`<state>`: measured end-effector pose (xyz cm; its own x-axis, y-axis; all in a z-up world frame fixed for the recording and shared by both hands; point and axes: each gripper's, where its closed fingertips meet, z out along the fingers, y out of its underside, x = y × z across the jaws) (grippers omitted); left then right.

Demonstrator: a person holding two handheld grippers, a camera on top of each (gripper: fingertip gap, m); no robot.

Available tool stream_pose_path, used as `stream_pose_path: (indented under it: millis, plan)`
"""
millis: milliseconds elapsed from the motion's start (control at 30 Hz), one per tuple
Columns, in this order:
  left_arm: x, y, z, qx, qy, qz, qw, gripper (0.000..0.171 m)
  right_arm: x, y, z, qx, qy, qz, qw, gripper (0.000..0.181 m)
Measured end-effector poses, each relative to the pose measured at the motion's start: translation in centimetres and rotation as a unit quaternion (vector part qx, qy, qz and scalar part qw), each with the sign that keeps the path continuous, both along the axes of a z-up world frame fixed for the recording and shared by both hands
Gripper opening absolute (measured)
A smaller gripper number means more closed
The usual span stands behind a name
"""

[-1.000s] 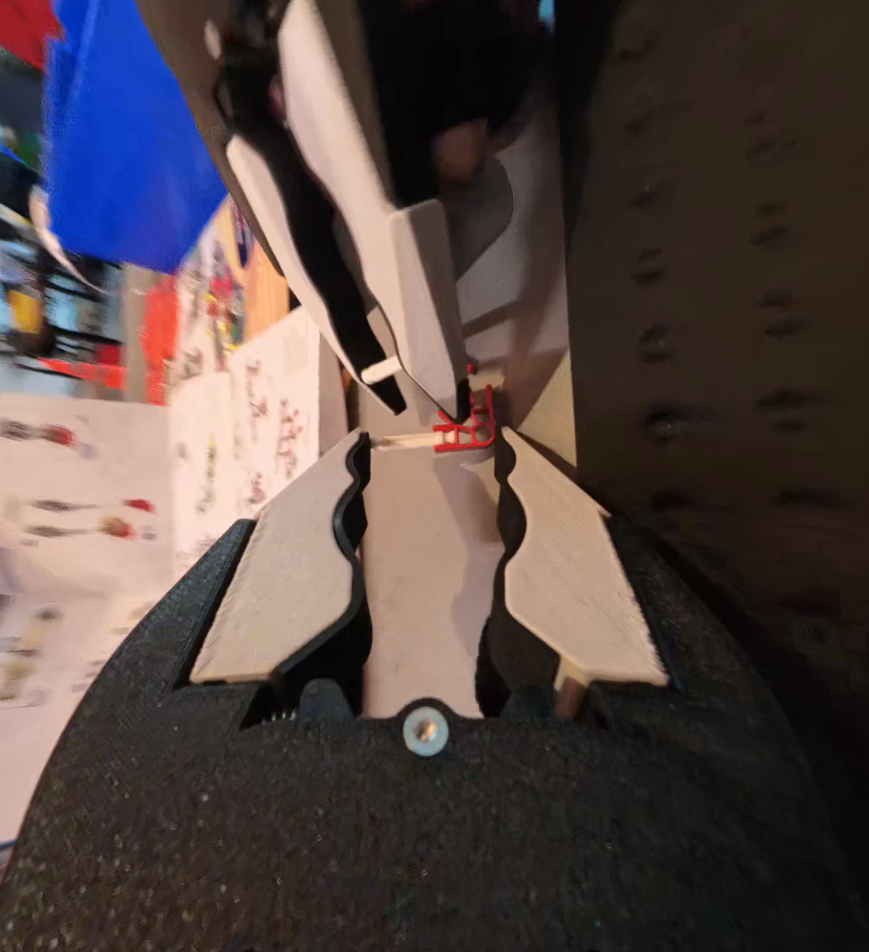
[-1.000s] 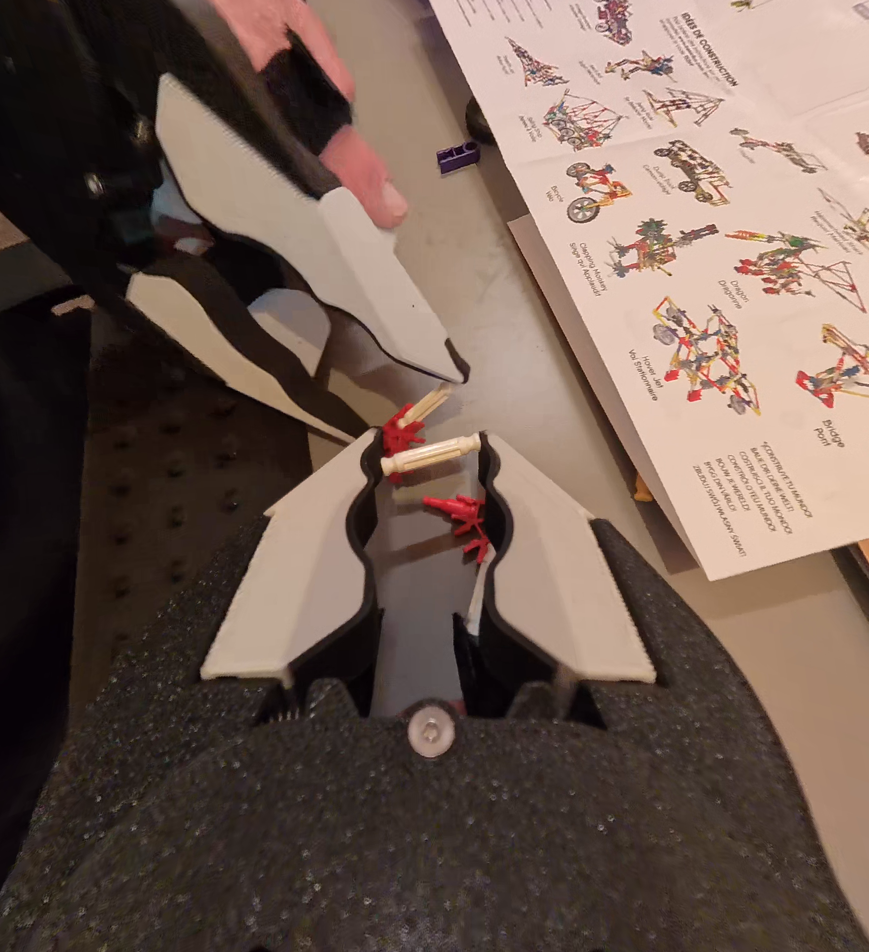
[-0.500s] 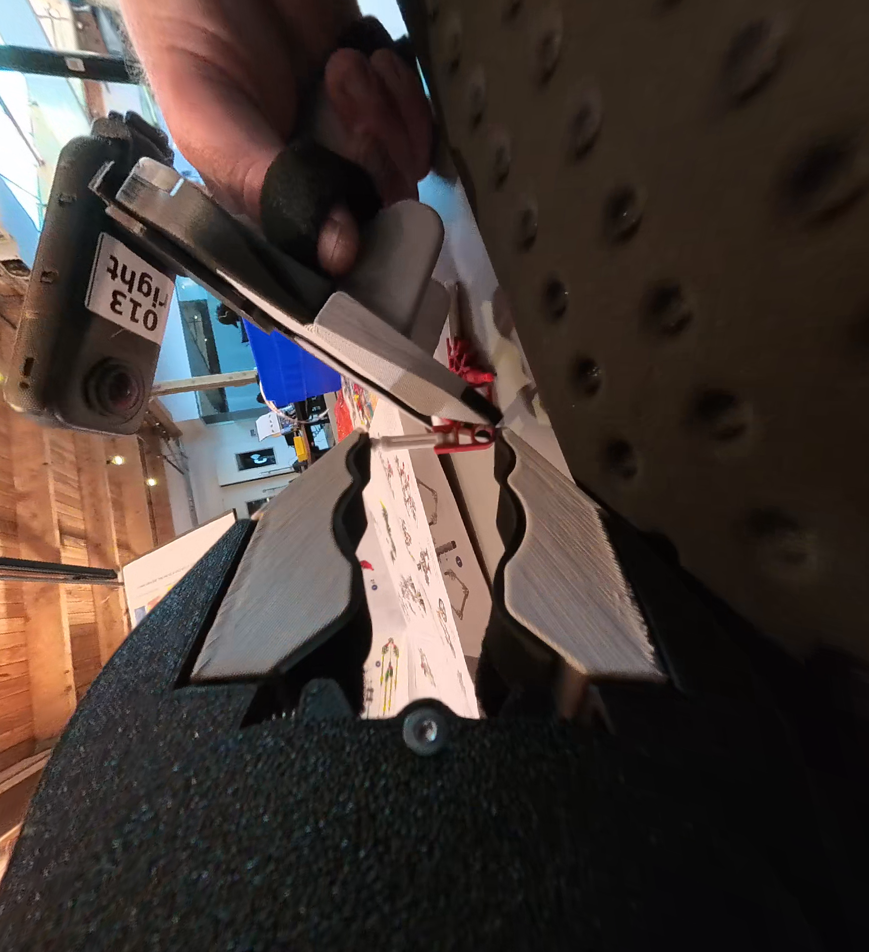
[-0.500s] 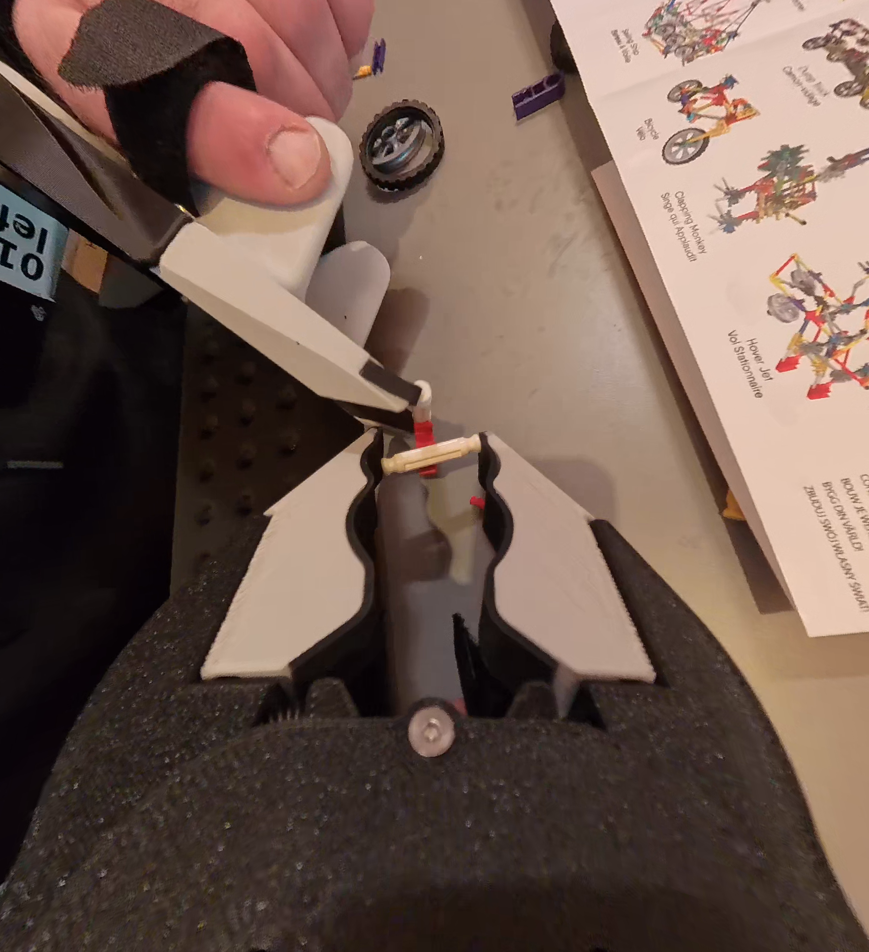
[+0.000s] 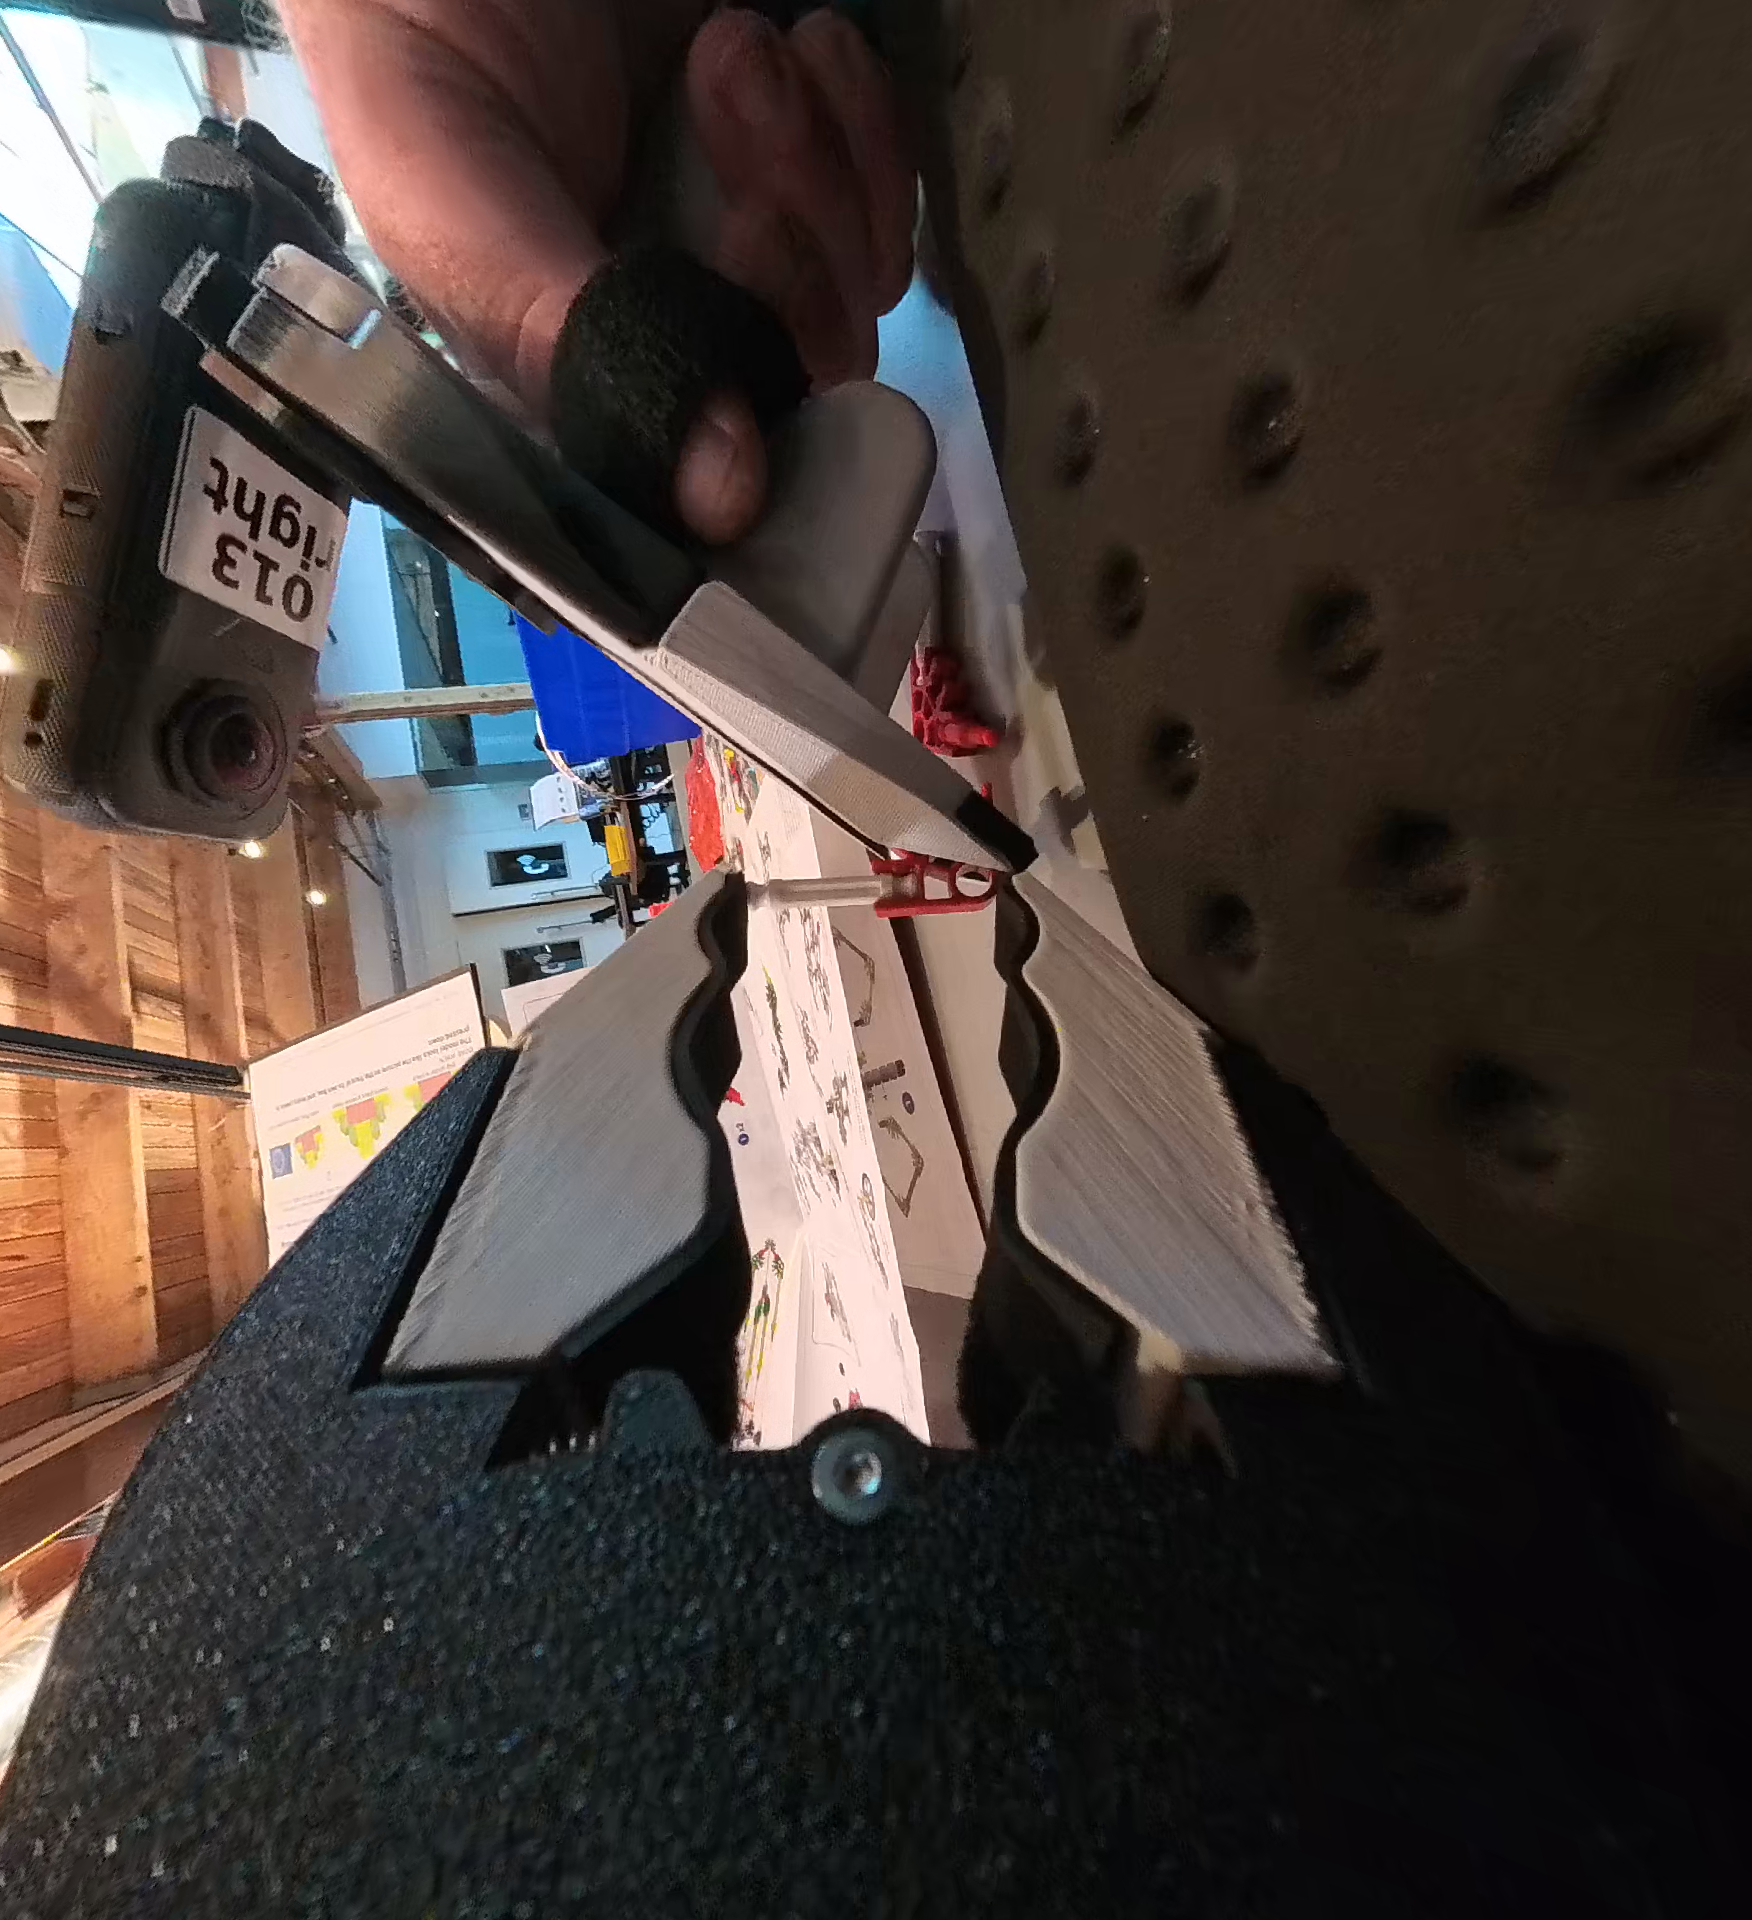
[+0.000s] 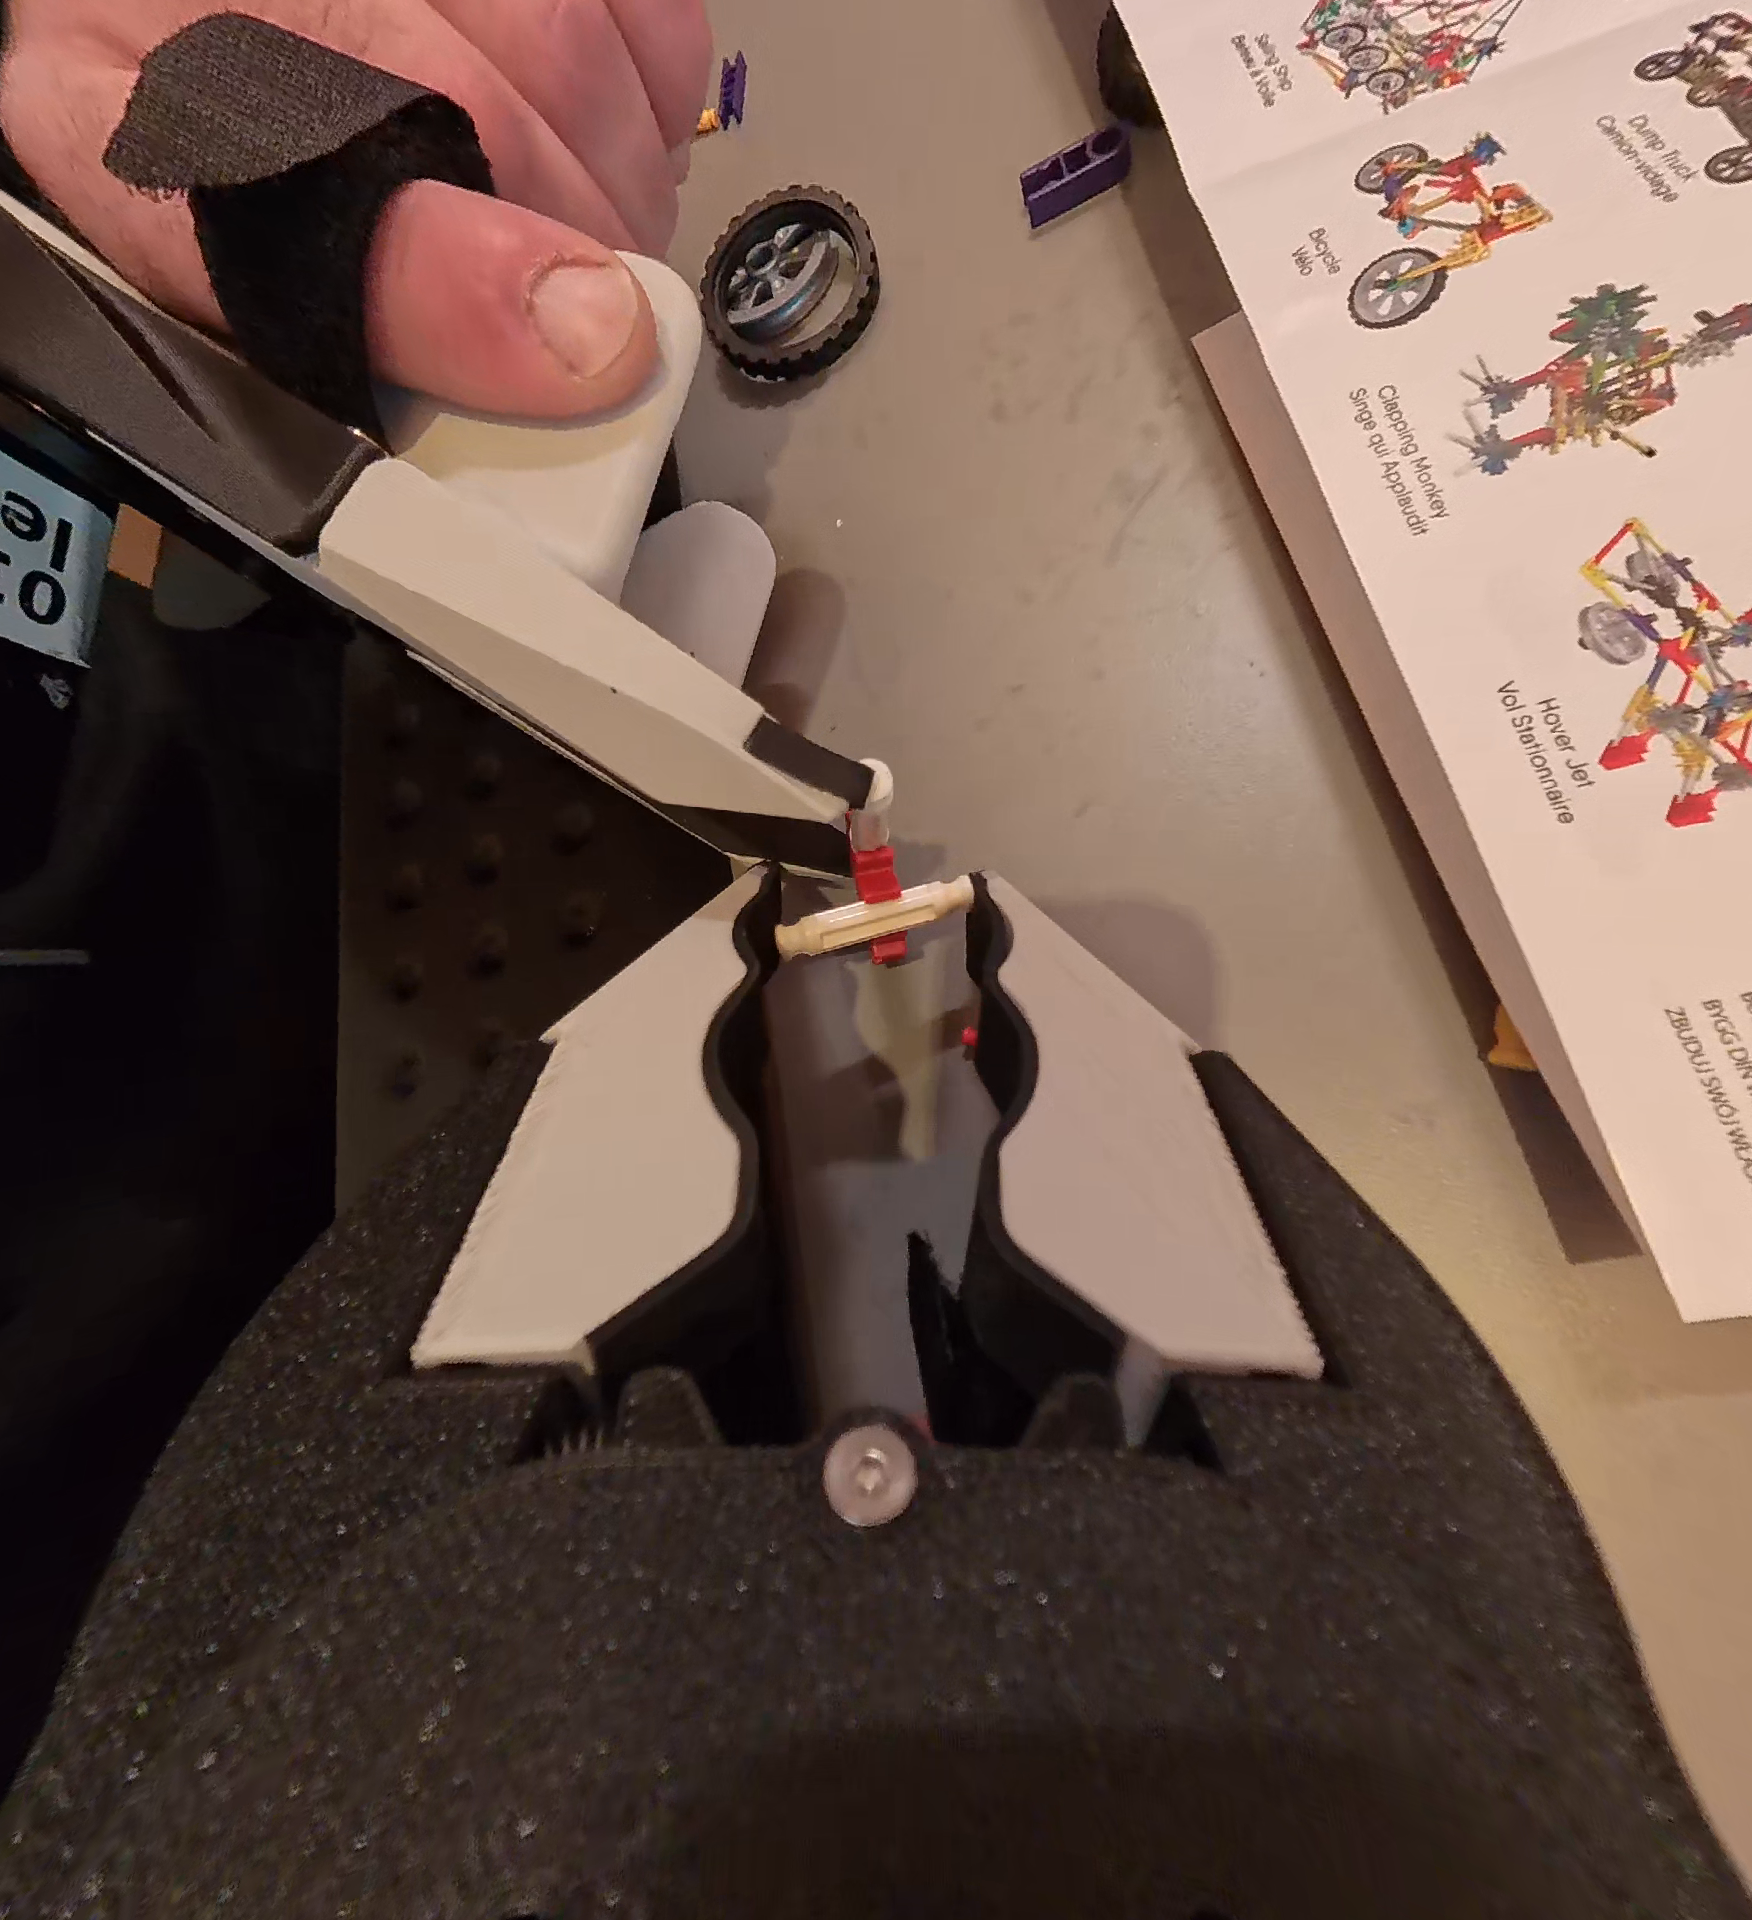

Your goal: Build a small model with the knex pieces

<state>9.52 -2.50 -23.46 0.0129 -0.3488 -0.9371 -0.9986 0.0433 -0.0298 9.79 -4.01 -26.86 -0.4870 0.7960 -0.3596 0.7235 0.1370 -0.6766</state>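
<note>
In the right wrist view my right gripper (image 6: 874,923) is shut on a short cream rod (image 6: 830,928), held crosswise between its tips above the grey table (image 6: 1059,623). My left gripper (image 6: 851,826) comes in from the upper left, shut on a white rod (image 6: 874,805) with a red connector (image 6: 877,883) on its end. The connector sits against the middle of the cream rod. In the left wrist view my left gripper (image 5: 872,889) holds the white rod (image 5: 820,889) and the red connector (image 5: 939,891) across its tips. The right gripper (image 5: 991,844) touches them from above.
A black toy wheel (image 6: 791,286) and a purple piece (image 6: 1074,171) lie on the table beyond the grippers. A printed instruction sheet (image 6: 1578,520) covers the right side. A black dimpled mat (image 6: 456,831) lies at the left. Loose red pieces (image 5: 939,707) lie farther off. From either gripper's tips it is about 15 cm to the purple piece (image 6: 1074,171).
The left gripper has turned and brought its red connector from beside the cream rod onto its middle. Both grippers have stayed shut. The right gripper has moved a little closer to the wheel.
</note>
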Motion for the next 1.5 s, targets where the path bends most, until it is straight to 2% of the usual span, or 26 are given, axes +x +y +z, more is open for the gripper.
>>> stream_pose_path:
  millis: [300,600,1033,1067,1100,1500]
  plan:
    - [-0.1,0.0,-0.1,-0.001,-0.011,0.008,1.000,0.043,0.0,-0.2,-0.2,0.005,-0.020,0.021,1.000,0.034]
    - [-0.2,0.0,-0.2,0.003,-0.016,0.017,1.000,0.043,-0.1,-0.2,-0.4,0.059,-0.034,0.045,0.997,0.033]
    - [0.0,-0.1,-0.3,0.006,-0.013,0.017,1.000,0.042,0.1,-0.1,-0.7,0.149,-0.060,0.122,0.979,0.033]
    - [0.0,-0.1,-0.5,0.001,-0.012,0.017,1.000,0.041,0.0,-0.1,-0.7,0.155,-0.061,0.128,0.978,0.033]
    - [-0.1,-0.4,-1.6,-0.042,-0.016,0.023,0.999,0.019,0.0,-0.2,-0.7,0.162,-0.063,0.133,0.976,0.033]
    - [0.2,-0.5,-1.7,-0.070,-0.036,0.006,0.997,0.024,0.1,0.0,-0.8,0.173,-0.050,0.139,0.974,0.034]
